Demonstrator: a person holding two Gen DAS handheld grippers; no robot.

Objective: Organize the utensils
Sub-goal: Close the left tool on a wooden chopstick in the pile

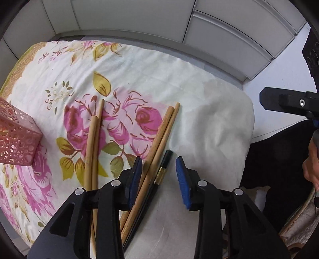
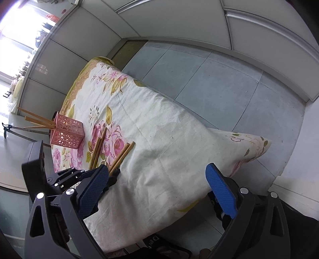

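Note:
On the floral cloth [image 1: 199, 103] lie a pale wooden chopstick pair [image 1: 93, 143], a darker wooden pair [image 1: 159, 139] and a black chopstick [image 1: 162, 169]. My left gripper [image 1: 159, 167] is open, low over the cloth, its blue pads astride the darker pair and the black chopstick. A pink perforated holder [image 1: 18, 139] stands at the left; in the right wrist view it [image 2: 67, 133] holds several wooden chopsticks [image 2: 35, 119]. My right gripper [image 2: 157, 183] is open and empty, above the cloth's near side, right of the left gripper [image 2: 111, 175].
Grey panel walls [image 1: 139, 18] surround the covered table. Tiled floor [image 2: 209, 75] lies beyond the cloth's far edge. The right gripper's body [image 1: 287, 101] shows at the right of the left wrist view, with a person's hand [image 1: 311, 167] below it.

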